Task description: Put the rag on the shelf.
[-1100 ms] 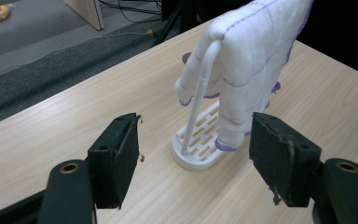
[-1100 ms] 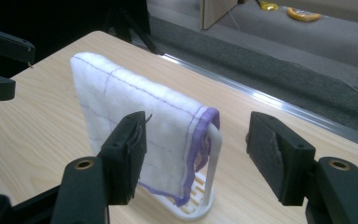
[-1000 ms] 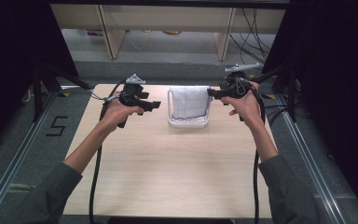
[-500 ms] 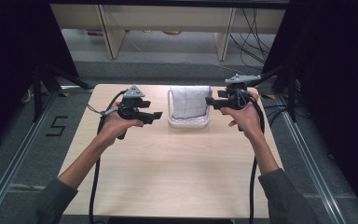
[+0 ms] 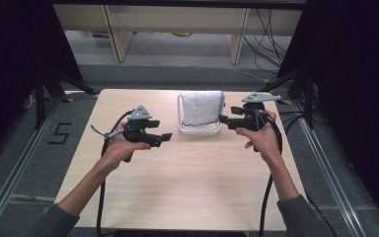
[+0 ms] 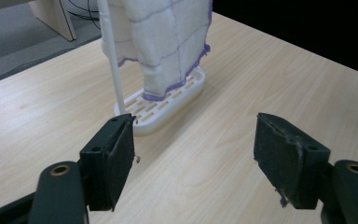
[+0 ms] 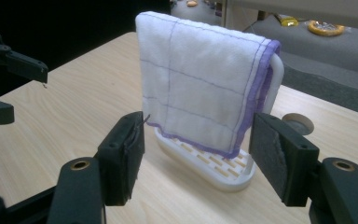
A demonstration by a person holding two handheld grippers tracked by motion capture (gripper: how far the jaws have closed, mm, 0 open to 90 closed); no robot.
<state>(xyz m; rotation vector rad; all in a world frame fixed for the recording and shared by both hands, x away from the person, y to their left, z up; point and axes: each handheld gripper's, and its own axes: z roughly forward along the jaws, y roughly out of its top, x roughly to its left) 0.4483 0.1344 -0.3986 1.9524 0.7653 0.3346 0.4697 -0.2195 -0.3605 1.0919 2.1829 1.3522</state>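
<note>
A white cloth (image 5: 201, 108) with purple grid lines and a purple hem is seen draped over a white rack (image 5: 199, 129), which stands just above the centre of the high view on the wooden table (image 5: 187, 187). The left gripper (image 5: 164, 138) is held left of centre, near the rack's base, its jaws spread apart and holding nothing. The right gripper (image 5: 224, 121) is held just right of the rack, its jaws likewise wide apart and clear of the cloth. In the right gripper view the cloth (image 7: 200, 79) is framed between the jaws, slightly farther off; in the left gripper view it (image 6: 165, 42) hangs at the upper centre.
</note>
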